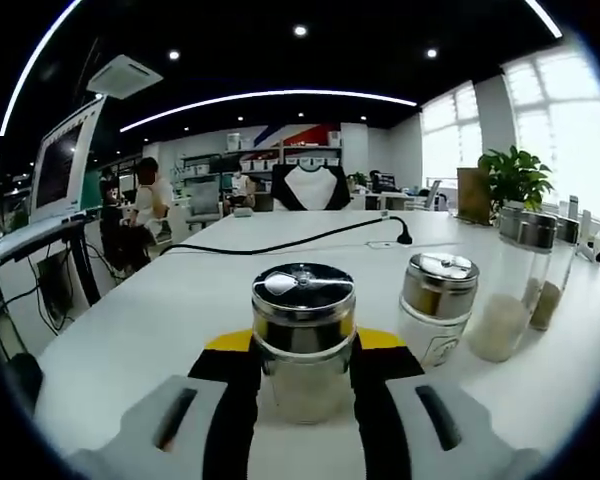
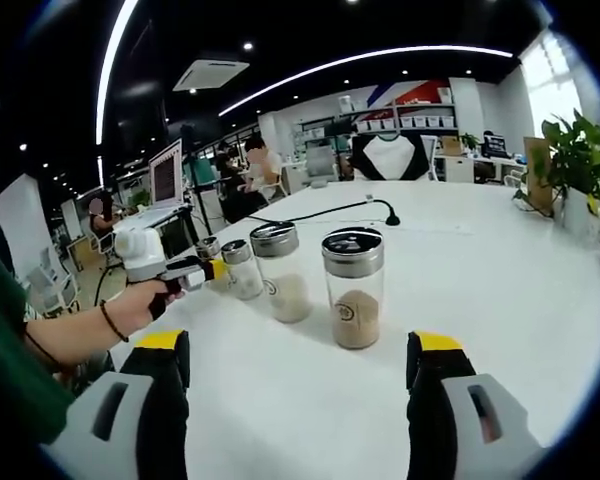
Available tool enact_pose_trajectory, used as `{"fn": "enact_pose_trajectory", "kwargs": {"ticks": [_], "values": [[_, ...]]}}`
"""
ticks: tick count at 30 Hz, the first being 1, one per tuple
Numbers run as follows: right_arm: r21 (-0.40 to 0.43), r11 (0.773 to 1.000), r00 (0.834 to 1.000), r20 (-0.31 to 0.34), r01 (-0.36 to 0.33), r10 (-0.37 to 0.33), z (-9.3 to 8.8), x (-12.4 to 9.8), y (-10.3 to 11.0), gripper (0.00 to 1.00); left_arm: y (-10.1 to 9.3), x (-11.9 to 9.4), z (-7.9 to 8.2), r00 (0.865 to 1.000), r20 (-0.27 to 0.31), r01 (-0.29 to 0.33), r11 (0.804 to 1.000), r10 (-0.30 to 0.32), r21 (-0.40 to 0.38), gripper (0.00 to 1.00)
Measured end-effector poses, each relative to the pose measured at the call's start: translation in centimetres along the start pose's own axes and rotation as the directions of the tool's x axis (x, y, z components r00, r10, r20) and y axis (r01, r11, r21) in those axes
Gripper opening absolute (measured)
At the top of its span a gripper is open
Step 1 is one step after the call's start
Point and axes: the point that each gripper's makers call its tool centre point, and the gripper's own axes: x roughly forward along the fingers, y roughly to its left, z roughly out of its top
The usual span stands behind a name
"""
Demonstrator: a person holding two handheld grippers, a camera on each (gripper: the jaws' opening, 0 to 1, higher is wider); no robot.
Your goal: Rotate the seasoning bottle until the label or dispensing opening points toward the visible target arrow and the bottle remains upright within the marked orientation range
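1. The main risk, as I judge it, is tipping: the left hand-held gripper (image 1: 305, 400) has its black, yellow-tipped jaws around the lower body of a clear glass seasoning bottle with a shiny chrome lid (image 1: 303, 338), and a twist applied off-centre could lean the bottle out of upright or drag it across the white bench (image 1: 160, 320).
2. A second risk is slipping. Smooth glass may turn inside the pads, so the jaws rotate while the bottle stays put. Whether the jaws are actually pressing on the glass or merely flanking it I cannot tell.
3. A third is collision: a shorter glass jar with a chrome lid (image 1: 436, 305) stands just to the right of the held bottle, and a taller glass jar of pale grains (image 1: 508, 300) beyond it, so a wide swing could knock them.
4. No target arrow or marked range is visible on the bench, so overshooting the heading is a real chance.
5. In the right gripper view, the right hand-held gripper (image 2: 298, 375) has its jaws wide apart with nothing between them. A glass jar of brown powder (image 2: 354, 288) stands ahead of it, apart from the jaws. At far left a hand (image 2: 145, 303) holds the left tool at the end of the row of jars.
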Motion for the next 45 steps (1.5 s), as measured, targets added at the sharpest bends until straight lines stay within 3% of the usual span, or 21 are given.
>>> {"fn": "enact_pose_trajectory", "kwargs": {"ticks": [7,9,13,17,22,24,25,27,29,30,31,34,35,37,38,39,40,41,45], "values": [[0.0,1.0,1.0,-0.003,0.003,-0.003,-0.1,-0.2,0.0,0.91,0.3,-0.7,0.3,0.999,-0.006,0.034,0.998,-0.034,0.059,0.41],[-0.001,1.0,1.0,-0.004,0.005,-0.005,-0.1,-0.3,-0.1,0.91,-0.4,-1.0,0.9,0.992,0.014,0.121,0.991,-0.122,0.05,0.45],[0.0,1.0,1.0,-0.007,0.004,-0.004,-0.2,-0.2,-0.1,0.91,-0.1,-1.6,1.1,0.983,0.009,0.183,0.981,-0.184,0.07,0.48],[-0.004,1.0,1.0,0.004,-0.006,0.006,0.3,-0.1,0.4,0.9,0.0,-2.1,1.0,0.97,-0.004,0.243,0.966,-0.243,0.095,0.48],[-0.021,1.0,1.0,0.011,-0.019,0.019,0.6,-0.1,0.9,0.9,-0.3,-2.2,0.9,0.935,-0.022,0.354,0.927,-0.354,0.124,0.53],[-0.025,1.0,1.0,0.008,-0.016,0.017,0.5,-0.1,0.9,0.9,-0.4,-2.1,1.4,0.917,-0.011,0.396,0.909,-0.398,0.13,0.56],[-0.028,1.0,1.0,0.005,-0.012,0.013,0.5,-0.1,0.8,0.9,-0.7,-2.1,1.9,0.896,0.005,0.44,0.889,-0.444,0.127,0.57],[-0.036,0.999,1.0,0.001,-0.004,0.004,0.4,-0.2,0.7,0.9,-1.2,-2.2,1.9,0.859,-0.016,0.51,0.852,-0.512,0.118,0.6],[-0.037,0.999,1.0,0.001,-0.003,0.003,0.4,-0.2,0.7,0.9,-0.4,-1.7,1.3,0.852,-0.079,0.523,0.838,-0.517,0.159,0.6],[-0.035,0.999,1.0,0.002,-0.004,0.004,0.4,-0.3,0.7,0.9,-0.3,-1.6,1.1,0.841,-0.098,0.541,0.824,-0.532,0.167,0.6],[-0.035,0.999,1.0,0.001,-0.002,0.003,0.4,-0.4,0.7,0.9,-0.5,-1.6,0.9,0.814,-0.12,0.581,0.799,-0.569,0.153,0.62],[-0.038,0.999,1.0,-0.004,0.0,0.0,0.2,-0.5,0.6,0.9,-0.8,-1.6,1.1,0.764,-0.128,0.645,0.753,-0.632,0.128,0.62],[-0.037,0.999,1.0,-0.005,0.001,-0.001,0.2,-0.5,0.6,0.9,-0.9,-1.7,1.0,0.739,-0.134,0.673,0.732,-0.66,0.111,0.61],[-0.035,0.999,1.0,-0.006,0.004,-0.004,0.1,-0.6,0.5,0.9,-0.8,-1.4,0.9,0.726,-0.148,0.687,0.72,-0.672,0.1,0.6],[-0.034,0.999,1.0,-0.005,0.006,-0.006,0.1,-0.6,0.5,0.9,-1.1,-1.6,0.5,0.695,-0.169,0.717,0.69,-0.698,0.098,0.59],[-0.032,0.999,1.0,-0.004,0.006,-0.006,0.2,-0.6,0.6,0.9,-1.2,-1.6,0.1,0.682,-0.185,0.729,0.678,-0.707,0.098,0.58],[-0.031,1.0,1.0,-0.003,0.005,-0.005,0.2,-0.6,0.6,0.9,-1.3,-1.5,-0.1,0.675,-0.195,0.735,0.67,-0.711,0.101,0.58],[-0.031,0.999,1.0,-0.003,0.005,-0.005,0.2,-0.6,0.6,0.9,-1.4,-1.6,-0.5,0.658,-0.216,0.75,0.653,-0.721,0.106,0.57],[-0.038,0.999,1.0,-0.005,0.006,-0.006,0.3,-0.7,0.6,0.9,-1.6,-1.3,0.1,0.642,-0.191,0.765,0.637,-0.743,0.095,0.55]]}}
